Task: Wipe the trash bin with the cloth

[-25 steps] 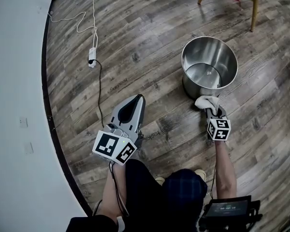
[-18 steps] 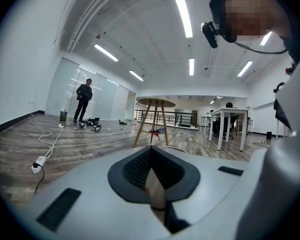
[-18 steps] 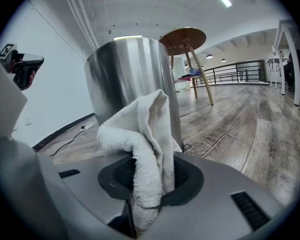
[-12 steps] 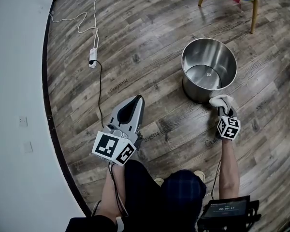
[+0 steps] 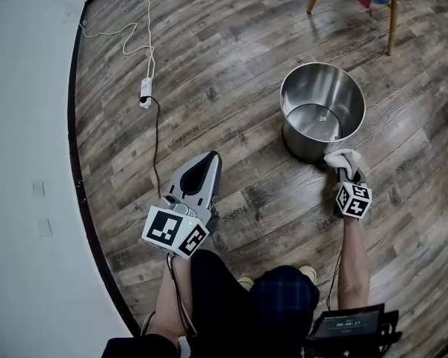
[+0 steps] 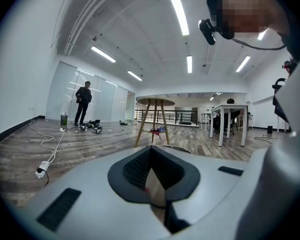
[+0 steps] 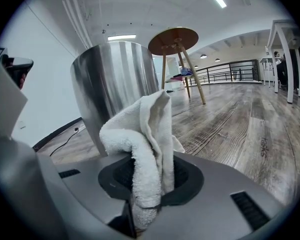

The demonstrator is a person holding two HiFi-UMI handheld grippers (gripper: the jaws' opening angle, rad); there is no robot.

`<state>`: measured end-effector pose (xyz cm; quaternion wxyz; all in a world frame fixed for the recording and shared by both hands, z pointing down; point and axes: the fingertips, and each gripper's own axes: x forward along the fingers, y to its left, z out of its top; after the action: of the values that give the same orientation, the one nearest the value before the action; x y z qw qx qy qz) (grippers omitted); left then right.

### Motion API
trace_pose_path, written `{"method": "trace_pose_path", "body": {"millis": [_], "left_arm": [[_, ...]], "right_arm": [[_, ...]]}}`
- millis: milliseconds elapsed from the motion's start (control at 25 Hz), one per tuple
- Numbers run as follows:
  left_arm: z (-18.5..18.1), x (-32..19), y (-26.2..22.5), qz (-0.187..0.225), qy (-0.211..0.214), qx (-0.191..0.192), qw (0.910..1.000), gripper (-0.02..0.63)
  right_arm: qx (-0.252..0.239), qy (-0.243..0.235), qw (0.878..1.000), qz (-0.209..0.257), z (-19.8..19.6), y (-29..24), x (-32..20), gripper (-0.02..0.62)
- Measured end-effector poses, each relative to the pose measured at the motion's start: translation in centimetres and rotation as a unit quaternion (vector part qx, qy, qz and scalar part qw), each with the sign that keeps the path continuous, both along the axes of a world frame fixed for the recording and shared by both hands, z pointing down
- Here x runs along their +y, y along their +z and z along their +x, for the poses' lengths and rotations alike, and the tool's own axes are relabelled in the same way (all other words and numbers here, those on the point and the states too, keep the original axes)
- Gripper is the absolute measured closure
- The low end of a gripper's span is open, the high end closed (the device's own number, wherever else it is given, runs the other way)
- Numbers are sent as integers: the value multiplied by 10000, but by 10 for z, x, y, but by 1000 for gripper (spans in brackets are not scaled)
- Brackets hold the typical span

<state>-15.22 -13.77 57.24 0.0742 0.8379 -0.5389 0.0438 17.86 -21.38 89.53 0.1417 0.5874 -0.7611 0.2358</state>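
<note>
While the right gripper [image 5: 348, 173] pinches the white cloth [image 5: 341, 159] at the outer wall of the trash bin [image 5: 305, 145], the left gripper [image 5: 211, 159] hangs well apart. Its jaws meet, empty.

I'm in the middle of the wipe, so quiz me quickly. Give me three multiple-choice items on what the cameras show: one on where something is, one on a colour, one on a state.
1. Where is the cloth relative to the trash bin?
A. Down inside it.
B. Outside it, by the lower wall on the near side.
C. Draped over its rim.

2. What colour is the cloth?
A. White.
B. Blue.
C. Black.

3. How do the jaws of the left gripper stand?
A. Wide apart.
B. Shut on the cloth.
C. Together, with nothing between them.

Answers:
1 B: the head view shows the cloth beside the bin's foot, not inside it.
2 A: the head view and the right gripper view both show white towelling.
3 C: the left gripper view shows the jaws meeting with nothing in them.
</note>
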Motion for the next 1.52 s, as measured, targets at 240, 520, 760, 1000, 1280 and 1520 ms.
{"method": "trace_pose_path", "body": {"millis": [240, 520, 760, 1000, 1280, 1520], "left_arm": [[1, -1, 0, 10, 14, 33, 10000, 606], [4, -3, 1, -1, 61, 16, 10000, 606], [4, -1, -1, 27, 57, 23, 10000, 606], [-3, 2, -6, 69, -26, 64, 10000, 606], [-5, 2, -3, 43, -27, 48, 10000, 606], [-4, 3, -2, 51, 8, 76, 10000, 606]], "right_arm": [[-190, -34, 9995, 266, -3, -20, 17, 502], [-377, -311, 9975, 503, -30, -43, 51, 502], [-419, -1278, 9891, 606, -107, -51, 76, 502], [-451, -1861, 9804, 469, -180, -32, 63, 502], [-397, -1430, 9889, -16, -188, 17, 24, 502], [-62, -1261, 9905, -548, -172, 53, 18, 502]]}}
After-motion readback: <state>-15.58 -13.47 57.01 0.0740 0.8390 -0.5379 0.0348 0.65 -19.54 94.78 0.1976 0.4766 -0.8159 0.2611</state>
